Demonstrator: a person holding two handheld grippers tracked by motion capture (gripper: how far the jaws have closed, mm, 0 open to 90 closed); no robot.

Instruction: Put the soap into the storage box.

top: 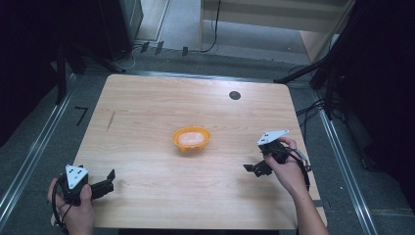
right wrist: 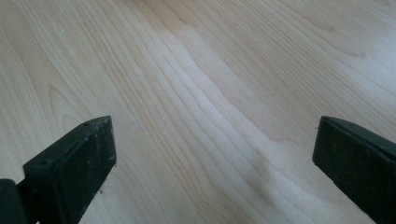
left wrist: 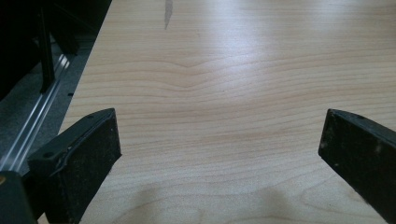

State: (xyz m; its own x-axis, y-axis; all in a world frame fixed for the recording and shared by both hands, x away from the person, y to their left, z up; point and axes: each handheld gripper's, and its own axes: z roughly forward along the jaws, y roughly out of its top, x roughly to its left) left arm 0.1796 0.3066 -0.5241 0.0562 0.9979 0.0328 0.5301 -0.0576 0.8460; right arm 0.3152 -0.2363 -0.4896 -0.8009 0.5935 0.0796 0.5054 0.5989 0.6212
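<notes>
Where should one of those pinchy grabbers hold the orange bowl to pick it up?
Probably on the rim of the orange bowl, one jaw inside and one outside. It sits upright and open-topped in the middle of the table, so its thin edge is free all round. The right gripper looks nearer, so the side of the rim facing it seems easiest. Something pale lies inside, so pinch only the edge.

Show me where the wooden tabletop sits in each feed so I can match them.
High view: tabletop centre frame, orange bowl at its middle.
Left gripper view: tabletop beyond the open fingers, its edge at left.
Right gripper view: tabletop behind the open fingers.
Shared landmark: dark streak, high and left gripper views.
</notes>
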